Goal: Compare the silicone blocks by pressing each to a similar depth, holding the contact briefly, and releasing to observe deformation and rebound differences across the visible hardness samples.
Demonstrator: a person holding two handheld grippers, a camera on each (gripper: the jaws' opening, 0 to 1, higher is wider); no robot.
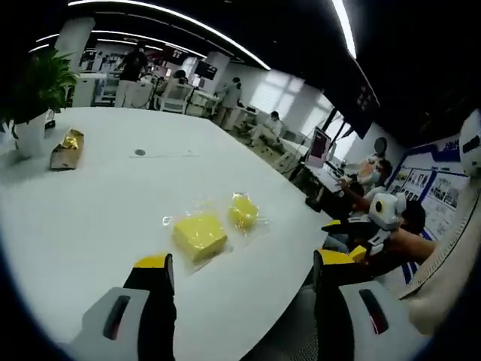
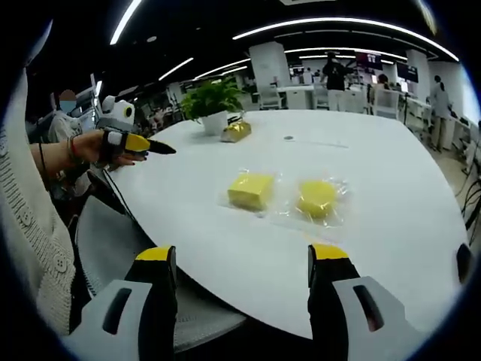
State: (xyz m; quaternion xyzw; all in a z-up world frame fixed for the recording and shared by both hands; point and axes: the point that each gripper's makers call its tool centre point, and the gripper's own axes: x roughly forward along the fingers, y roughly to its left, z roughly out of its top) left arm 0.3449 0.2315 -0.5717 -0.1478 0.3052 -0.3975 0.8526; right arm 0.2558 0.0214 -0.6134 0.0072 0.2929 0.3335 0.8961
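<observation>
silicone blocks, a square one (image 2: 251, 189) and a rounder one (image 2: 316, 198), lie side by side in clear wrappers on the white table (image 2: 391, 226). beyond them stand a potted plant (image 2: 213, 101) and a gold-wrapped packet (image 2: 237, 131). my left gripper (image 1: 240, 263) and right gripper (image 2: 240, 252) hover short of them, jaws apart and empty. block hardness is hard to make out.

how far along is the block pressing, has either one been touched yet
Nothing looks done yet: both yellow silicone blocks, the square block and the rounder block, lie in clear wrap on the white table, with nothing touching them. In hand: the right gripper and left gripper are open, short of the blocks. Left: every press, hold and release.
</observation>
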